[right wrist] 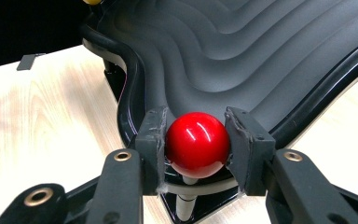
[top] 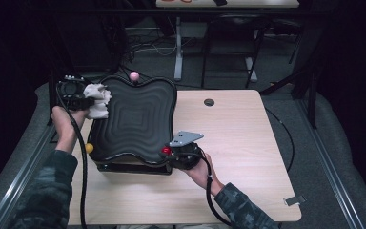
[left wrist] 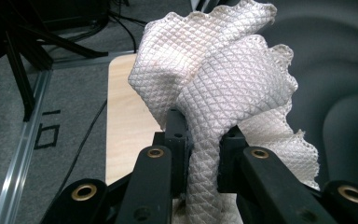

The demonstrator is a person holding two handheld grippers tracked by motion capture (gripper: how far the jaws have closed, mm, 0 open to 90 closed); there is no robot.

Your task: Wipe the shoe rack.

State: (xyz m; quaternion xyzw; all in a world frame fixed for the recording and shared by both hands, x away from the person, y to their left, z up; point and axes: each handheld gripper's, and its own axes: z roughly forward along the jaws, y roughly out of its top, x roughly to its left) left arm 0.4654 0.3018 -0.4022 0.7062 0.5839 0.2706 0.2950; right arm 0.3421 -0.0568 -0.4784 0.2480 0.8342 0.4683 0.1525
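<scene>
A black tray [top: 138, 119] with a wavy rim and stepped concentric ridges sits on the left half of the table [top: 238, 143], its left side reaching the table's left edge. Nothing lies loose in the hollow of the tray; the ridged surface is bare apart from a cloth at its far left corner. Round knobs stand on short stems at its corners: a pink ball [top: 134, 76] at the far edge, a yellow ball [top: 89, 148] near the table's left edge, and a red ball [top: 166, 150] at the tray's near right corner.

The left hand-held gripper [top: 88, 101] is at the tray's far left corner, its jaws clamped on a bunched white quilted cloth [left wrist: 219, 79] with a scalloped hem; the cloth rises out of the jaws and hangs over the tray's rim. The right hand-held gripper [right wrist: 196, 140] is at the near right corner of the tray, its two pads pressed against either side of the red ball, whose white stem shows below it.
</scene>
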